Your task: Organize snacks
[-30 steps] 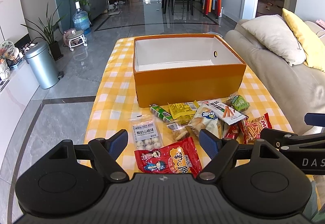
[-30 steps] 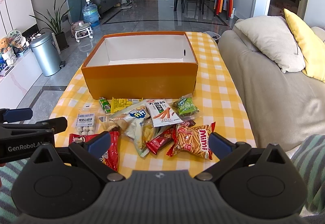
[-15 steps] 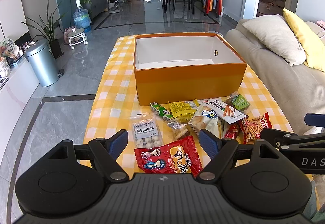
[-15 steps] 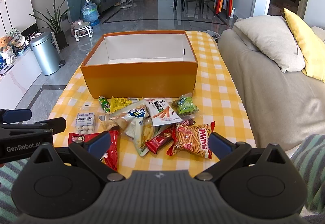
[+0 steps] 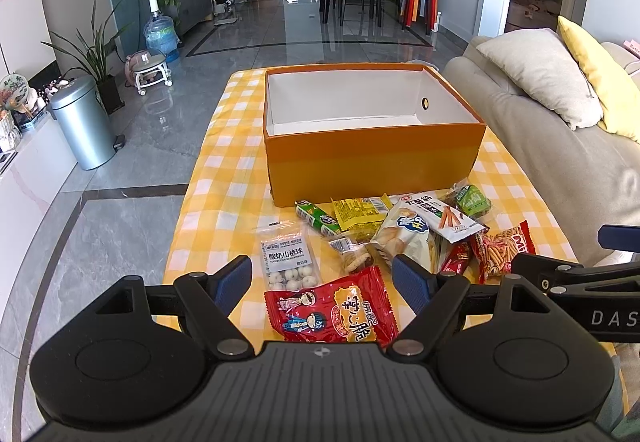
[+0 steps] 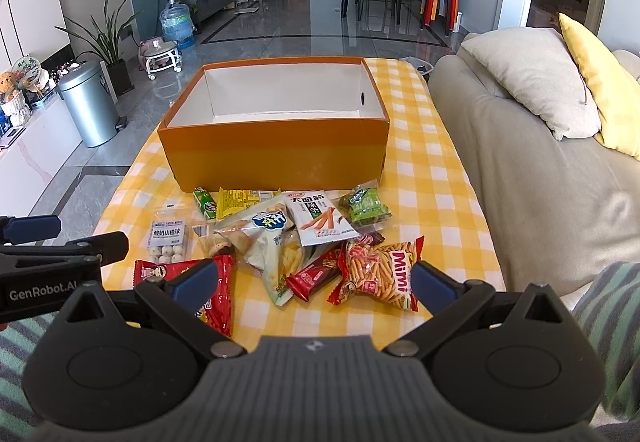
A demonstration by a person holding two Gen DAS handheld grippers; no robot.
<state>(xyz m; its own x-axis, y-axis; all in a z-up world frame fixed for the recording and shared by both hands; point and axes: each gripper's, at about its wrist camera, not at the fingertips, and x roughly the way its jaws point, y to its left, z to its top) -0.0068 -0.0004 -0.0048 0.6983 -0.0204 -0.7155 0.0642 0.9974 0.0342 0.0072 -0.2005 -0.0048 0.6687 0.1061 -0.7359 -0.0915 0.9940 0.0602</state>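
Observation:
An empty orange box (image 5: 372, 157) with a white inside stands on the yellow checked table (image 5: 224, 177); it also shows in the right wrist view (image 6: 276, 157). Several snack packets lie in front of it. A red packet (image 5: 332, 310) lies between the fingers of my left gripper (image 5: 322, 276), which is open and empty above the table's near edge. A clear bag of white balls (image 5: 286, 258) lies just beyond. My right gripper (image 6: 314, 278) is open and empty, near the red Mimi packet (image 6: 378, 270) and a white packet (image 6: 320, 217).
A grey sofa (image 6: 532, 161) with a beige cushion and a yellow cushion runs along the table's right side. A metal bin (image 5: 84, 125) and plants stand on the floor at the left. Dining chairs stand far back.
Both views have shifted slightly; the box and the snacks sit a little higher and nearer in frame. Both grippers remain open and no snack has moved.

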